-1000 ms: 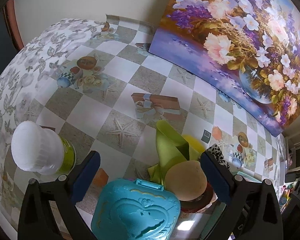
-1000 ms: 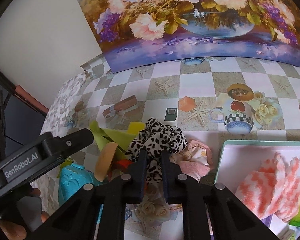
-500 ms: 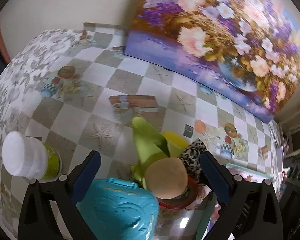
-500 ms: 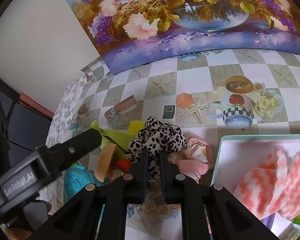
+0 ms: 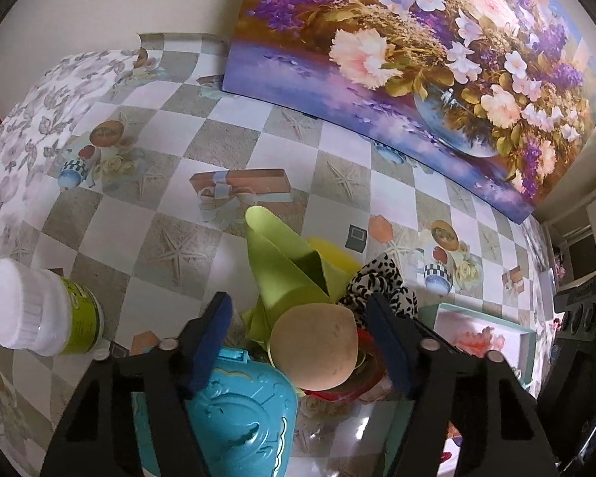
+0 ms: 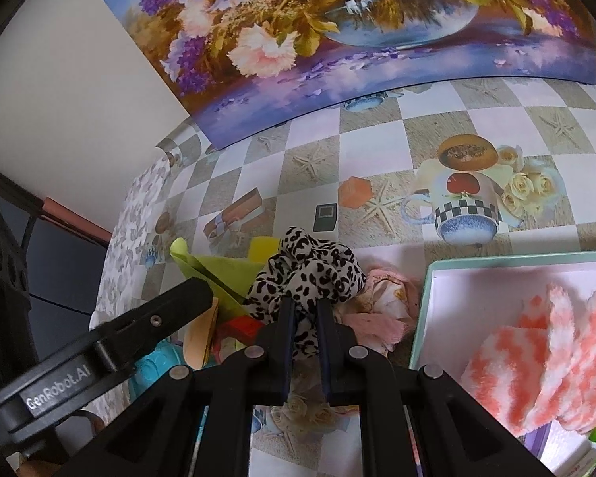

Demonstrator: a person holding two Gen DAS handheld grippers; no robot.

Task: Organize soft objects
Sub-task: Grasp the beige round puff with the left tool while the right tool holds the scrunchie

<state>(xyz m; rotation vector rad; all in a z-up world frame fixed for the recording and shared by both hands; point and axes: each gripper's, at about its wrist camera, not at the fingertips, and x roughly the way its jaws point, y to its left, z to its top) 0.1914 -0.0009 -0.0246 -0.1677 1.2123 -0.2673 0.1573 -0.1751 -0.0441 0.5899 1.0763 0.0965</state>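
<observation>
My left gripper (image 5: 298, 318) hangs over a heap of soft things, its jaws closing with a tan round bun-shaped toy (image 5: 314, 346) between the blue pads. The pads are not pressing on it. A folded green cloth (image 5: 282, 270) lies behind the toy and a teal plastic case (image 5: 234, 409) in front. My right gripper (image 6: 304, 310) is shut on a leopard-print scrunchie (image 6: 310, 266), which also shows in the left wrist view (image 5: 377, 282). A pink cloth (image 6: 381, 302) lies just to the right of the scrunchie.
A mint-rimmed box (image 6: 425, 302) at the right holds a coral-and-white fluffy cloth (image 6: 544, 349). A white-capped green jar (image 5: 31, 318) stands at the left. A flower painting (image 5: 417, 59) leans on the wall at the back of the checkered tablecloth (image 5: 258, 127).
The left gripper's jaws have narrowed around the tan toy, and that hand has shifted and rolled a little. The right gripper stays shut on the scrunchie.
</observation>
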